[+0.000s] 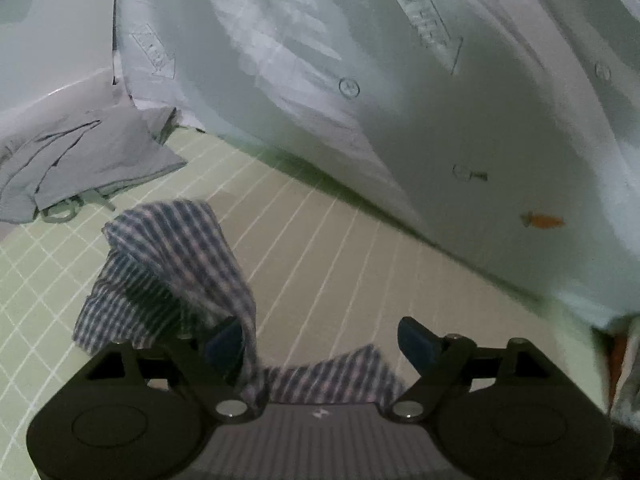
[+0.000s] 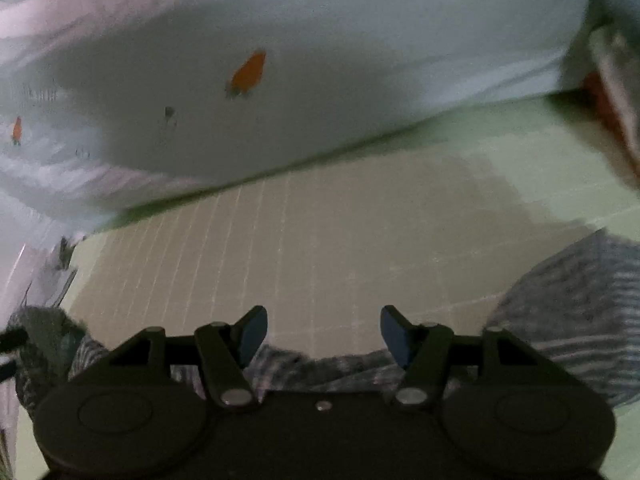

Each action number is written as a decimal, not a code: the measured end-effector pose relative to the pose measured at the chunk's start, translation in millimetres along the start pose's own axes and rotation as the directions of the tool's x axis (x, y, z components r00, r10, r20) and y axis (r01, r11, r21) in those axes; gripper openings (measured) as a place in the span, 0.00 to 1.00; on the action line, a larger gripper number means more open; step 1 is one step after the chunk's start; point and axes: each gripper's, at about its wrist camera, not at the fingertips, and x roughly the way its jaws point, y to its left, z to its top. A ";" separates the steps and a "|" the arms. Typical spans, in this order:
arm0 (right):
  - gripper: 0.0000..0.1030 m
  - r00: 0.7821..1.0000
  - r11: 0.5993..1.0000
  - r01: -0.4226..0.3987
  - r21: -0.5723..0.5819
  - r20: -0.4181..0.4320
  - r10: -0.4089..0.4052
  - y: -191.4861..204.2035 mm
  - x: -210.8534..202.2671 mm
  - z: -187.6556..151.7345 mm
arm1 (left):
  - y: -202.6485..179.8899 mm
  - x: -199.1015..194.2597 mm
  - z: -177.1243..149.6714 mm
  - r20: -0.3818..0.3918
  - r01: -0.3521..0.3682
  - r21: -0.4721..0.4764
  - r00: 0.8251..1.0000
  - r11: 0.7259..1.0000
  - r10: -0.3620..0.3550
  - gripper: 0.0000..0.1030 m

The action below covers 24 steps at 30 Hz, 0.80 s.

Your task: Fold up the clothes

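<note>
Checked cloth (image 1: 168, 264) part-hidden behind left claw (image 1: 324, 340).

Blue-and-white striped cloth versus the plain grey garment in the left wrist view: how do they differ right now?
The blue-and-white striped cloth is patterned; the plain grey garment is one flat colour. The striped cloth rises in a bunched peak right beside the open left gripper, draped against one finger; the grey garment lies flatter, farther off, with nothing touching it. The grey garment has loose drawstrings showing; the striped cloth shows none. Both lie unfolded on the green grid-lined mat.
</note>
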 end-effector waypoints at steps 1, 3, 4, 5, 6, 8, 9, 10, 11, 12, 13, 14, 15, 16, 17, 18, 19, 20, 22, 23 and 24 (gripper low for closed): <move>0.62 1.000 1.000 -0.009 0.002 -0.025 0.009 1.6 7.5 0.4 | -0.9 -1.5 2.5 0.009 0.004 0.001 1.000 1.000 -0.004 0.83; 0.56 0.994 0.999 -0.049 0.000 -0.094 0.049 3.8 20.4 -3.4 | 0.5 -3.3 5.6 0.018 -0.002 -0.006 1.000 1.000 0.002 0.85; 0.52 0.991 0.998 -0.061 -0.006 -0.118 0.060 7.2 20.5 -9.0 | 2.3 -3.8 6.5 0.019 -0.009 -0.012 1.000 1.000 0.010 0.85; 0.43 0.988 0.997 -0.072 -0.011 -0.140 0.069 10.7 20.4 -14.7 | 4.2 -4.3 7.4 0.020 -0.017 -0.018 1.000 1.000 0.018 0.85; 0.31 0.986 0.996 -0.085 -0.023 -0.145 0.081 10.4 19.4 -20.7 | 6.0 -4.7 8.3 0.021 -0.025 -0.025 0.999 0.999 0.026 0.85; 0.11 0.983 0.993 -0.114 -0.038 -0.149 0.107 8.4 16.0 -32.8 | 9.5 -5.7 9.9 0.023 -0.039 -0.036 0.999 0.999 0.039 0.85; 0.08 0.983 0.992 -0.122 -0.034 -0.144 0.115 6.7 12.1 -38.2 | 10.7 -5.9 10.0 0.020 -0.034 -0.037 0.999 0.999 0.034 0.85; 0.07 0.984 0.992 -0.123 -0.035 -0.134 0.117 5.5 8.5 -42.3 | 10.3 -5.3 9.7 0.018 -0.028 -0.030 0.999 0.999 0.029 0.86; 0.06 0.985 0.991 -0.122 -0.047 -0.128 0.115 5.5 4.0 -46.0 | 8.7 -3.0 8.8 0.007 -0.023 -0.017 1.000 1.000 0.023 0.87; 0.05 0.986 0.991 -0.122 -0.060 -0.122 0.114 5.6 -0.5 -49.6 | 6.3 1.1 7.2 -0.018 -0.017 -0.002 1.000 1.000 0.017 0.89; 0.05 0.985 0.990 -0.122 -0.072 -0.129 0.112 5.3 -3.9 -52.5 | 3.9 5.7 5.1 -0.043 -0.009 0.011 0.999 1.000 0.009 0.89; 0.05 0.984 0.989 -0.123 -0.084 -0.136 0.111 5.0 -7.4 -55.4 | 1.1 11.7 0.6 -0.069 0.009 0.017 0.998 1.000 -0.008 0.89; 0.05 0.984 0.988 -0.123 -0.095 -0.144 0.109 4.6 -10.8 -58.3 | -1.4 17.7 -4.1 -0.096 0.027 0.020 0.995 0.999 -0.025 0.89; 0.05 0.983 0.987 -0.124 -0.107 -0.151 0.107 4.3 -14.2 -61.2 | -2.5 23.9 -9.5 -0.126 0.046 0.012 0.991 0.999 -0.044 0.89; 0.05 0.981 0.987 -0.125 -0.104 -0.163 0.107 3.6 -13.4 -63.2 | -3.6 31.3 -16.0 -0.165 0.063 0.001 0.984 0.998 -0.062 0.89; 0.05 0.979 0.987 -0.127 -0.101 -0.174 0.108 3.0 -12.4 -65.1 | -4.9 38.2 -22.4 -0.202 0.078 -0.007 0.976 0.997 -0.078 0.89; 0.06 0.977 0.987 -0.128 -0.098 -0.186 0.108 2.4 -11.4 -67.0 | -6.4 43.0 -28.3 -0.229 0.085 -0.001 0.970 0.996 -0.083 0.89; 0.06 0.976 0.987 -0.131 -0.096 -0.188 0.111 2.3 -11.6 -66.4 | -8.0 47.4 -34.2 -0.256 0.091 0.007 0.963 0.996 -0.086 0.89; 0.08 0.975 0.987 -0.136 -0.091 -0.191 0.117 2.0 -12.2 -64.9 | -11.1 52.0 -46.3 -0.295 0.098 0.038 0.952 0.994 -0.082 0.89; 0.14 0.974 0.987 -0.140 -0.082 -0.194 0.122 2.0 -11.0 -62.9 | -10.4 52.3 -52.1 -0.305 0.117 0.038 0.947 0.992 -0.100 0.88; 0.23 0.972 0.987 -0.143 -0.073 -0.196 0.126 2.0 -9.9 -60.8 | -9.5 52.7 -57.6 -0.315 0.137 0.034 0.941 0.990 -0.119 0.87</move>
